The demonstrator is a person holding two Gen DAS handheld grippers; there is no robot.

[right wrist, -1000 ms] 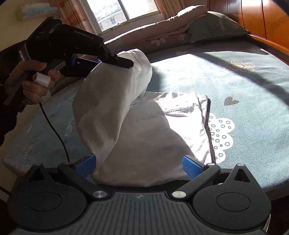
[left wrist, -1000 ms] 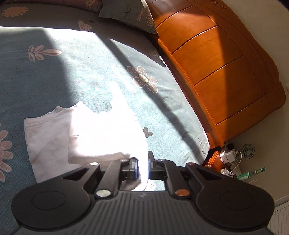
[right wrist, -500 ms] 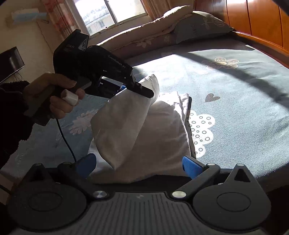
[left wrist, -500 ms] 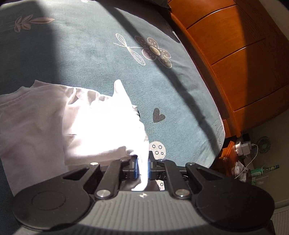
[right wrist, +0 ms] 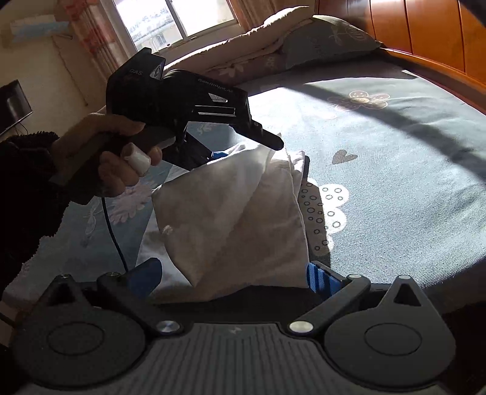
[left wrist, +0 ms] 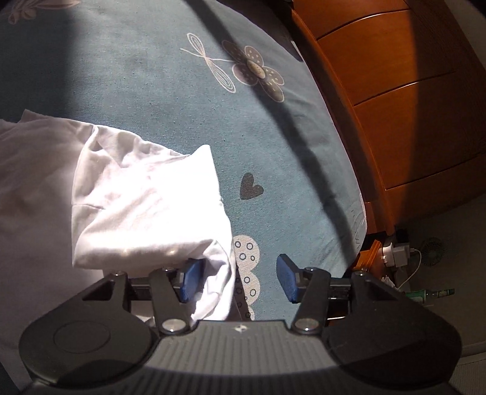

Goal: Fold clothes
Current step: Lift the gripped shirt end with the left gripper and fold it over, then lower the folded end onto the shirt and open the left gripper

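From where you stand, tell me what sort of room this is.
Most likely a bedroom in a home. A bed with a flowered blue-grey sheet fills the view, pillows lie by a wooden headboard, and a window lets sunlight in.

The white garment is soft matt cloth, creased and slightly rumpled. The bed sheet under it is a matt woven fabric with a fine visible weave. The headboard is glossy varnished wood. Both tongs, left and right, are matt black plastic with ribbed housings, shiny metal pivot pins and blue pads that look rubbery.
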